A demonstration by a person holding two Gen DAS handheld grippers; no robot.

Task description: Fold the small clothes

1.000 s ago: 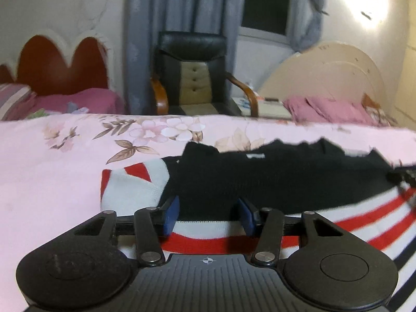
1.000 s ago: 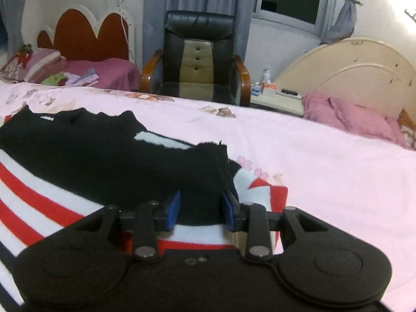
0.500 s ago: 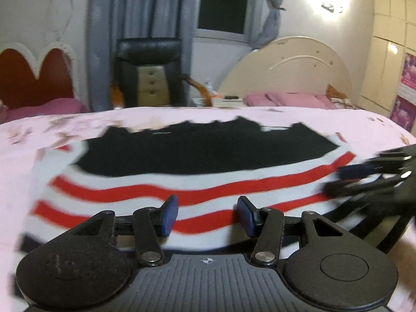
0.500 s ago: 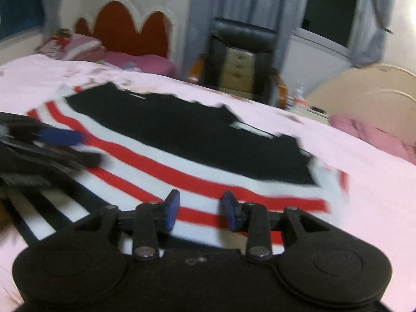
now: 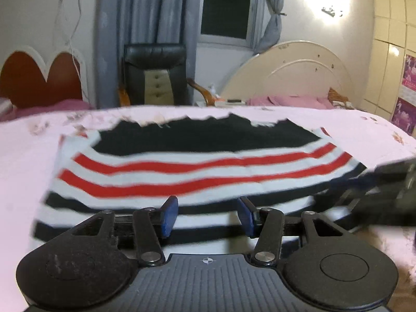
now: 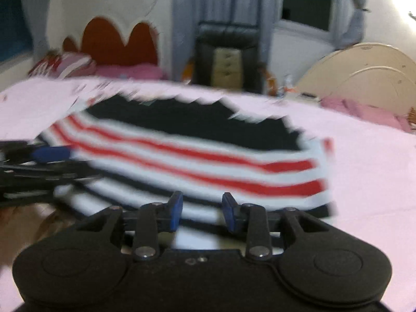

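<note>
A small sweater (image 5: 202, 166) with a black top and red, white and black stripes lies flat on the pink bed sheet (image 5: 23, 161); it also shows in the right wrist view (image 6: 197, 156). My left gripper (image 5: 206, 215) is open and empty, just above the sweater's near striped hem. My right gripper (image 6: 201, 212) is open and empty over the same hem, further right. Each gripper shows blurred at the edge of the other's view: the right gripper (image 5: 377, 182) and the left gripper (image 6: 46, 156).
A black office chair (image 5: 156, 75) stands beyond the bed's far edge, by a window with grey curtains. A cream headboard (image 5: 288, 72) with pink bedding is at the back right, a red headboard (image 5: 39, 78) at the back left.
Both grippers have pulled back from the sweater's side edges toward its near hem and come closer together. More of the striped lower part shows. Both stayed open.
</note>
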